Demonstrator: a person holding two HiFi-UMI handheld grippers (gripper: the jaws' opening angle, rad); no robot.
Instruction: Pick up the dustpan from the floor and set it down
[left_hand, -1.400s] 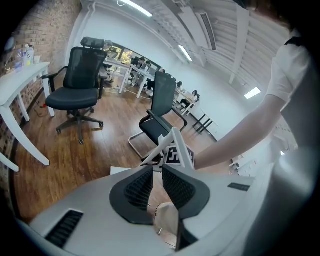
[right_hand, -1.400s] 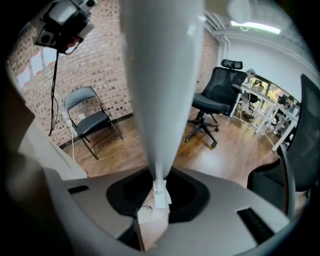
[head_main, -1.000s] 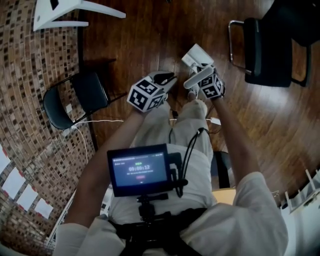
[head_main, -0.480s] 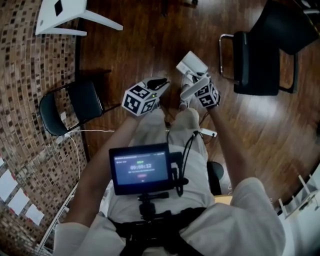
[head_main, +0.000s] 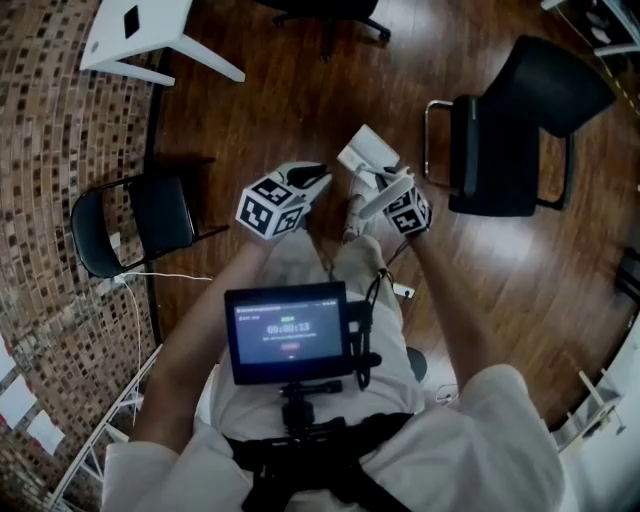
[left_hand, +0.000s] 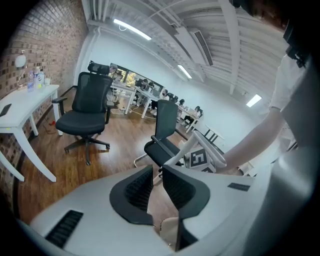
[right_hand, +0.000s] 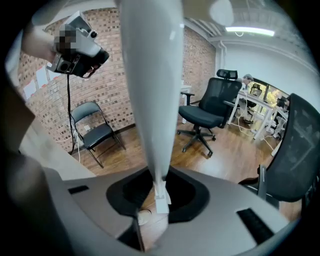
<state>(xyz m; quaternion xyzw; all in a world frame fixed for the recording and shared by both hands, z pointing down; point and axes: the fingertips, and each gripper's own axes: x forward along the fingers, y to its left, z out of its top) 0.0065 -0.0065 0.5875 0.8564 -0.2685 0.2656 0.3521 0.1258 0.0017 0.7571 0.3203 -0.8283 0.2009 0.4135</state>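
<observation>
The white dustpan (head_main: 364, 153) hangs above the wooden floor in front of the person's legs. My right gripper (head_main: 392, 195) is shut on its long white handle (right_hand: 150, 75), which rises straight up from between the jaws in the right gripper view (right_hand: 159, 197). Just left of it my left gripper (head_main: 312, 177) is held level, apart from the dustpan. Its black pads stand close together with nothing between them (left_hand: 157, 182). From the left gripper view I see the right gripper's marker cube (left_hand: 200, 159) and the white handle (left_hand: 212, 145) beside it.
A black folding chair (head_main: 130, 225) stands at the left by the brick wall (head_main: 50, 150), with a white cable (head_main: 165, 276) on the floor near it. A black cantilever chair (head_main: 500, 150) is at the right. A white table (head_main: 140, 30) is at the top left.
The whole scene has slid down and left in the head view; more of the white table and right-hand chair shows. The dustpan stays in the right gripper, and both grippers keep their spacing.
</observation>
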